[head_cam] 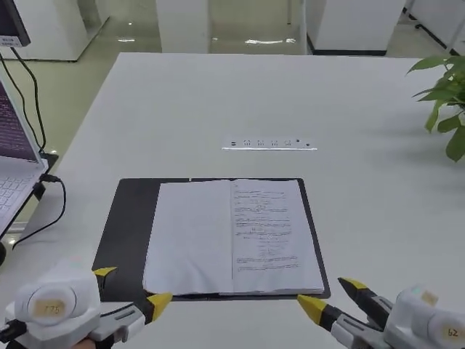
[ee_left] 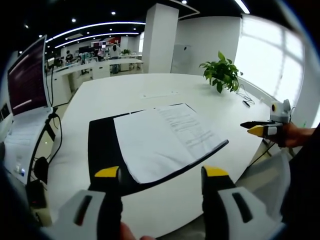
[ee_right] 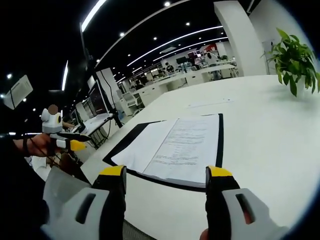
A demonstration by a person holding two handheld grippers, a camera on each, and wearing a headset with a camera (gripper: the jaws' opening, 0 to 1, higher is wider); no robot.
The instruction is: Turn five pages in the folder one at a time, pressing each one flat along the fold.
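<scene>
A black folder (head_cam: 125,234) lies open and flat on a white table (head_cam: 218,94), just ahead of both claws; its left page (head_cam: 190,236) looks blank, and its right page (head_cam: 267,233) carries printed text too small to read.

The left gripper (head_cam: 131,285) sits at the folder's near left corner; its yellow-tipped jaws are spread wide and hold nothing; one tip lies over the dark cover and the other at the folder's near edge, though whether either touches cannot be told. In the left gripper view the open pages lie straight ahead between the jaws.

The right gripper (head_cam: 333,294) hovers just off the folder's near right corner, over bare table; its jaws are also spread apart and empty. In the right gripper view the printed page lies directly ahead of the jaws, with the blank page to its left.

Beyond the folder, further from both claws, a strip of sockets (head_cam: 269,143) is set into the table; a green plant (head_cam: 445,102) stands far ahead of the right claw; an open laptop (head_cam: 16,156) with a black cable (head_cam: 51,211) stands well to the left of the left claw.
</scene>
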